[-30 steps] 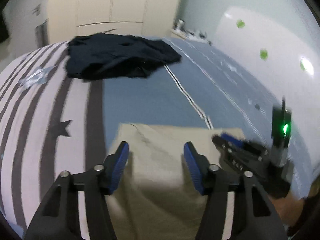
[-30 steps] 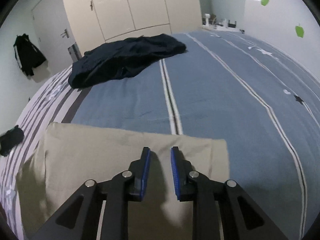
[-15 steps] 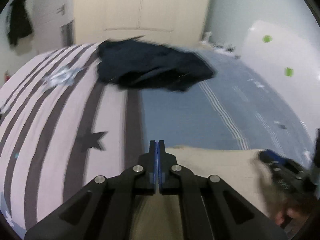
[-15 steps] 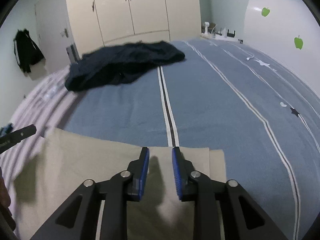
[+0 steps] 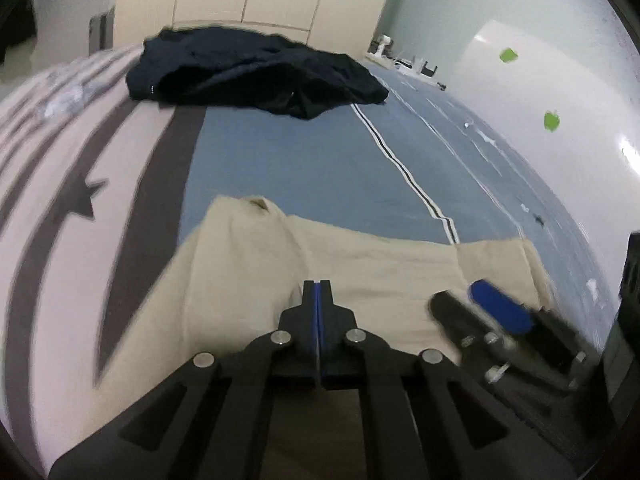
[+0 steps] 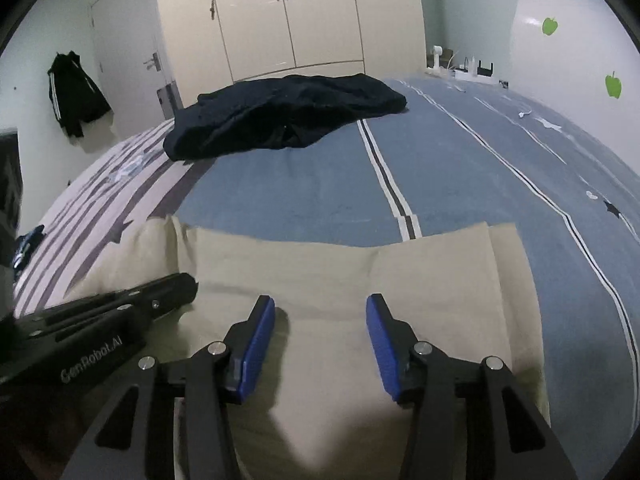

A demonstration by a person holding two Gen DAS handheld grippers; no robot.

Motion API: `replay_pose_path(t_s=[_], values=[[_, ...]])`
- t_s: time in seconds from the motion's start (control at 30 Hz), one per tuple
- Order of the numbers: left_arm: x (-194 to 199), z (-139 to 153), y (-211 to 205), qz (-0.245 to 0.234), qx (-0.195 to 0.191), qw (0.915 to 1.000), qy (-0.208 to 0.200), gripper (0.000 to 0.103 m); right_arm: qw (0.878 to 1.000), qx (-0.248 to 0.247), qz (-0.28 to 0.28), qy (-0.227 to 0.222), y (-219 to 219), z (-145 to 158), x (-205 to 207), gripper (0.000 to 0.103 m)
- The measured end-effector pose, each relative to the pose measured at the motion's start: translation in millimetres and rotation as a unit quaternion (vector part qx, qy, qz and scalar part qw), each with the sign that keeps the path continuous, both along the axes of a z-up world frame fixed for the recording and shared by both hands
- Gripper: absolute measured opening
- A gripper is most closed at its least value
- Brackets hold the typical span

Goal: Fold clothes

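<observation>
Left view, my left gripper (image 5: 319, 288): clenched tight, the two blue pads pressed together. It sits low over the tan cloth (image 5: 248, 264). I cannot tell if a bit of cloth is pinched between the tips.

Left view, the tan cloth: it lies flat on the bed (image 5: 288, 168), near the edge closest to me, mostly folded into a long block. One flap sticks up at its far left corner. I think that flap still needs to be tucked.

Left view, my right gripper (image 5: 486, 312): it comes in from the right side, blurry, over the right part of the cloth.

Left view, the dark clothes (image 5: 256, 72): a messy pile at the far end of the bed, well apart from the tan cloth. I guess it waits its turn.

Right view, my right gripper (image 6: 320, 322): its jaws are opening. The blue pads stand apart and nothing is between them. The tan cloth (image 6: 400, 272) lies under them, let go, so the fold can rest flat.

Right view, my left gripper (image 6: 172, 286): it pokes in from the left, low on the left side of the cloth. I think it is there to press the fold.

Right view, the dark clothes (image 6: 280, 112): still unfolded, at the far end near the wardrobe (image 6: 288, 16).
</observation>
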State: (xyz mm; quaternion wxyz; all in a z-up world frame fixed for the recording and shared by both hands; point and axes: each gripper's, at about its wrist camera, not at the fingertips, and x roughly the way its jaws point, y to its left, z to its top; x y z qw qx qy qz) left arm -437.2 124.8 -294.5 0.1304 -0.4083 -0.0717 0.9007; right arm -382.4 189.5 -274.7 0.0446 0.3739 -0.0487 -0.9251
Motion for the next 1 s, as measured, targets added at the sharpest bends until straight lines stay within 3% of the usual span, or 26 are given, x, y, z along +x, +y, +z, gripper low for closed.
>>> replay_pose_path(t_s=[0.1, 0.17, 0.23, 0.37, 0.43, 0.53, 0.63, 0.73, 0.83, 1.0], values=[[-2.4, 3.5, -15.4, 0.007, -0.014, 0.9999, 0.006, 0.002, 1.0, -0.015, -0.017, 0.003, 13.8, 1.1, 3.9, 0.04], [-3.5, 7.2, -26.9, 0.011, -0.025, 0.9996, 0.008, 0.002, 1.0, -0.018, -0.022, -0.002, 24.1, 1.7, 3.4, 0.03], [-4.9, 13.6, -35.8, 0.016, -0.039, 0.9991, 0.011, 0.002, 1.0, -0.002, -0.023, 0.0, 31.4, 5.7, 5.7, 0.028], [17.0, 45.1, -50.9, 0.026, -0.024, 0.9987, 0.038, 0.003, 0.998, 0.016, -0.054, -0.002, 59.2, 15.6, 10.5, 0.031], [35.1, 59.1, -43.6, 0.01, 0.0, 0.9992, 0.039, 0.003, 0.997, 0.0, -0.082, -0.004, 78.9, 22.5, 15.3, 0.032], [63.0, 69.1, -19.1, -0.023, 0.012, 0.9991, 0.033, 0.004, 0.997, -0.014, -0.071, -0.011, 83.3, 32.9, 28.8, 0.032], [82.4, 57.4, 8.2, -0.043, 0.012, 0.9989, 0.009, 0.004, 0.999, -0.02, -0.035, -0.007, 63.8, 45.3, 57.3, 0.032], [91.6, 35.1, 15.4, -0.032, 0.006, 0.9993, -0.018, 0.004, 1.0, -0.024, -0.003, -0.006, 36.1, 49.4, 84.9, 0.032], [91.8, 13.1, 0.7, -0.008, -0.012, 0.9992, -0.036, 0.004, 0.999, -0.019, 0.015, -0.038, 15.8, 26.0, 92.8, 0.032], [90.0, 18.5, -40.1, 0.027, -0.02, 0.999, -0.029, 0.002, 0.998, -0.003, -0.007, -0.055, 35.7, 3.2, 93.4, 0.022]])
